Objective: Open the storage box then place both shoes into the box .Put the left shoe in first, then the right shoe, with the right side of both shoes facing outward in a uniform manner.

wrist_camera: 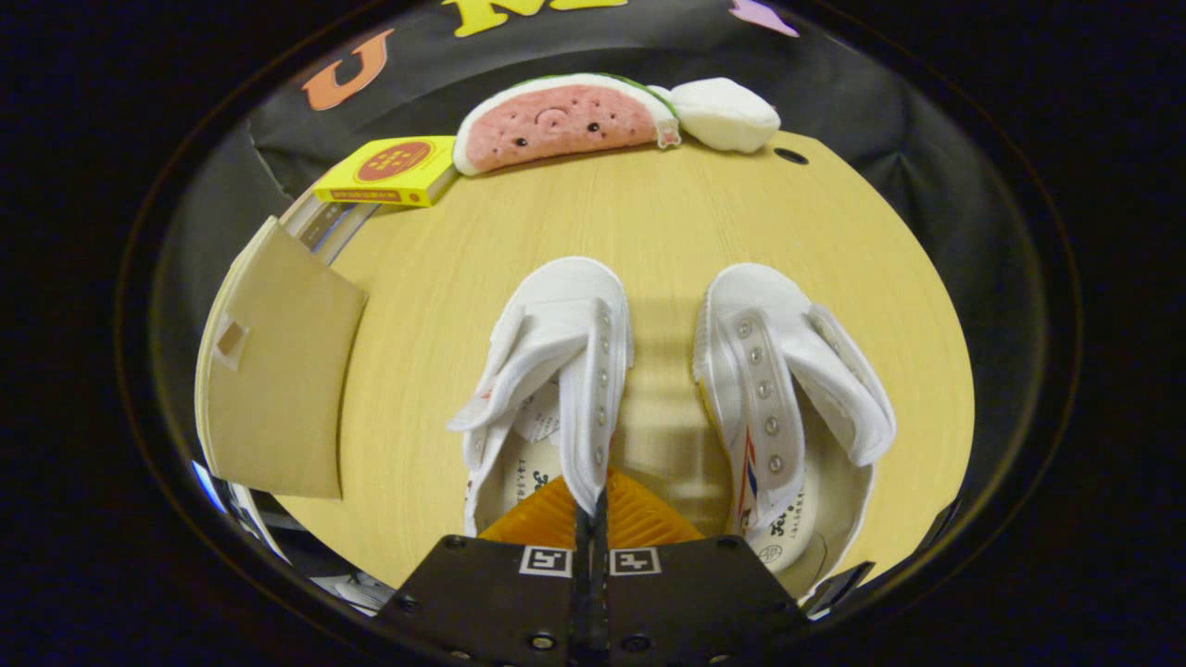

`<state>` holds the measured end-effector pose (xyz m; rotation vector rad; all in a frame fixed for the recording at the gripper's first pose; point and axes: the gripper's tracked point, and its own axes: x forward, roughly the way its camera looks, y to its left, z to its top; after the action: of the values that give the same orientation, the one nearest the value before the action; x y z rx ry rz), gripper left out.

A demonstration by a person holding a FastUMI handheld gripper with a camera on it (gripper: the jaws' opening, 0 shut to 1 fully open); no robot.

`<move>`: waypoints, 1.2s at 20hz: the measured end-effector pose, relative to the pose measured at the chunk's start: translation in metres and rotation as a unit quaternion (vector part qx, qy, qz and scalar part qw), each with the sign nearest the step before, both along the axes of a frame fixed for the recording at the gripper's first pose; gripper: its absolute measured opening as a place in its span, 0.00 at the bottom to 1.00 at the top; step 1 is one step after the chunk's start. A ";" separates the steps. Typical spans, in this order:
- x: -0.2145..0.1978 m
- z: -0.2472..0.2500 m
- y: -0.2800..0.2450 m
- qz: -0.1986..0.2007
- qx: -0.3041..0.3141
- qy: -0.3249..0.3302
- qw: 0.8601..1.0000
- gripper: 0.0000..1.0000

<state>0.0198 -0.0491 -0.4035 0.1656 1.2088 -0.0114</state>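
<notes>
Pinching the eyelet edge of the left shoe (556, 371), the jaws sit pressed together on it; the right shoe (788, 398) lies just beside, on the table (649, 213).

Staged booth: black cloth wall (852, 83), round wooden table (667, 213), plush toys.

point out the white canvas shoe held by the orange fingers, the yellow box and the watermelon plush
white canvas shoe (565, 315), gripper view, on its toe cap
yellow flat box (389, 169), gripper view, on its top face
watermelon slice plush (565, 120), gripper view, on its pink face
</notes>
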 end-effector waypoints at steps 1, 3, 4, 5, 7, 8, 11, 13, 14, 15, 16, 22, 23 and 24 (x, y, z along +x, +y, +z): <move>-0.001 -0.001 -0.001 -0.006 0.009 0.004 1.000 0.00; -0.002 0.004 0.007 -0.031 0.048 0.010 0.998 0.00; -0.002 0.008 0.013 -0.044 0.071 0.014 0.996 0.00; -0.002 0.012 0.019 -0.056 0.089 0.016 0.994 0.00; -0.004 0.020 0.026 -0.069 0.111 0.016 0.991 0.00; -0.004 0.024 0.031 -0.074 0.121 0.015 0.990 0.00; -0.009 0.038 0.046 -0.093 0.158 0.020 0.983 0.00; -0.012 0.048 0.056 -0.104 0.179 0.023 0.978 0.00; -0.013 0.054 0.062 -0.106 0.187 0.021 0.977 0.00; -0.013 0.061 0.066 -0.106 0.192 0.018 0.975 0.00; -0.013 0.068 0.071 -0.106 0.196 0.013 0.975 0.00; -0.003 0.131 0.102 -0.091 0.208 -0.033 0.973 0.00; 0.001 0.145 0.109 -0.089 0.209 -0.043 0.973 0.00; 0.003 0.159 0.116 -0.085 0.210 -0.054 0.973 0.00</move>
<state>0.0228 0.0673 -0.2445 0.6327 1.0740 0.1038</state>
